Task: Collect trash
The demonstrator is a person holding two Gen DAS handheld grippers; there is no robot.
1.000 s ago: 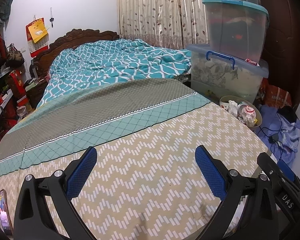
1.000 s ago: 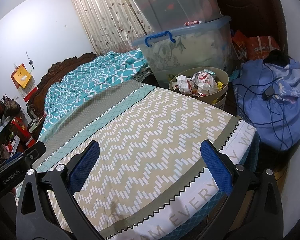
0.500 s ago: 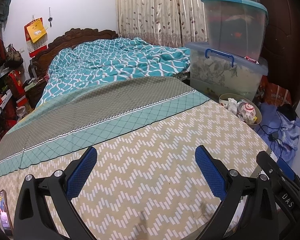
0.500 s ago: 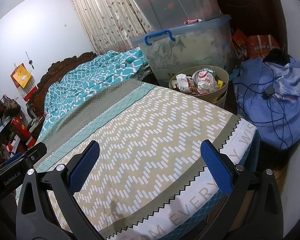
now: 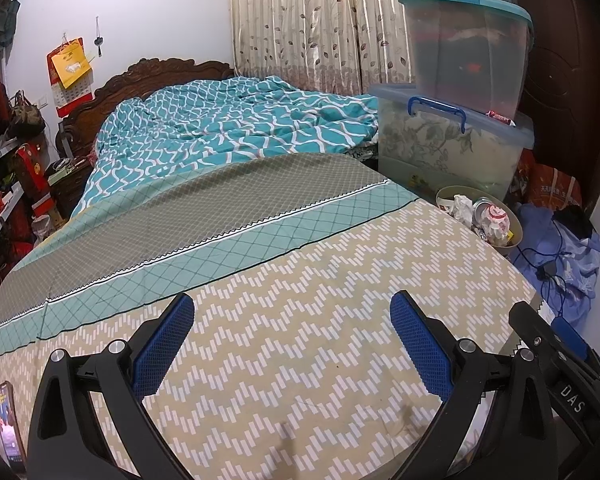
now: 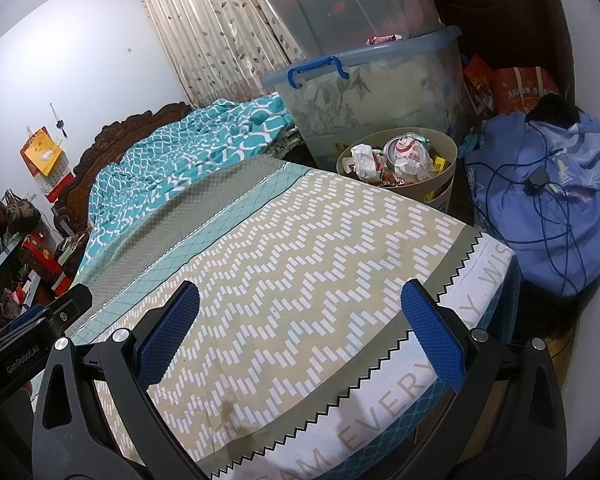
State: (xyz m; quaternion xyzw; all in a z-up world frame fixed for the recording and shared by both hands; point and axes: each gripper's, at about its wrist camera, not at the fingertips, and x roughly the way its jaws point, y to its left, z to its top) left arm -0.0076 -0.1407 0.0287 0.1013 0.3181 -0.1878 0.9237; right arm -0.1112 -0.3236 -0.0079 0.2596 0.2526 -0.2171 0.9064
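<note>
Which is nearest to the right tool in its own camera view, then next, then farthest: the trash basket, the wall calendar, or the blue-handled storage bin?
1. Trash basket, beyond the bed's right edge, ahead of the right tool.
2. Blue-handled storage bin, just behind it.
3. Wall calendar, far left.

Left black plastic two-finger gripper with blue textured pads (image 5: 292,344): jaws spread wide, nothing between them, fingers level and pointing forward. Right black plastic two-finger gripper with blue textured pads (image 6: 300,332): same pose, jaws wide apart, empty. The right one's black body shows at the left gripper's right side; the left one's body sits at the right gripper's left.
</note>
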